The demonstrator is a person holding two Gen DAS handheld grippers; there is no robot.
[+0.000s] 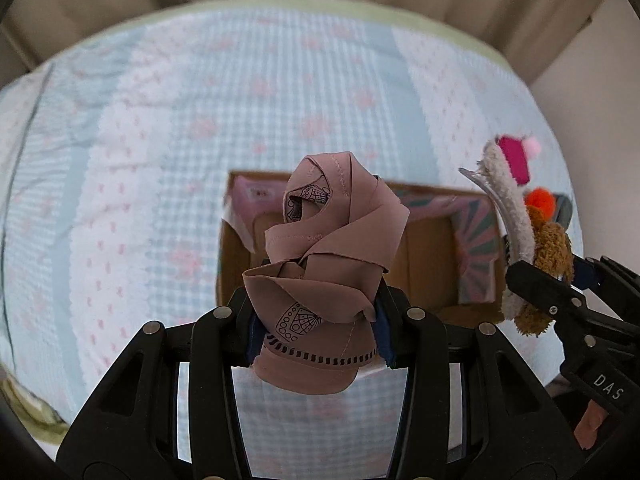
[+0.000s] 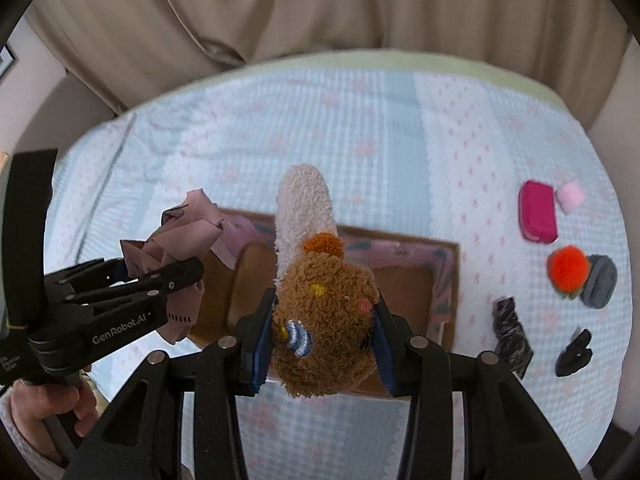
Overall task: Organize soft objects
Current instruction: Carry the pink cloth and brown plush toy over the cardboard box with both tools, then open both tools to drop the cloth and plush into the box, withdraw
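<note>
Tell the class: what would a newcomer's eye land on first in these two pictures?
First, the rolled mauve cloth clamped in the left claw, and the fuzzy brown-and-cream sock clamped in the right claw. Both hang above an open cardboard box on the checked bedspread, with bright pompoms to its right.

- The pink cloth (image 1: 320,248) hides the middle of the cardboard box (image 1: 424,260).
- The fuzzy brown sock (image 2: 324,320) covers the box floor behind it.
- The hand (image 2: 44,404) is cut off at the picture's edge.
- The bed cover (image 1: 160,140) looks blurry.
</note>
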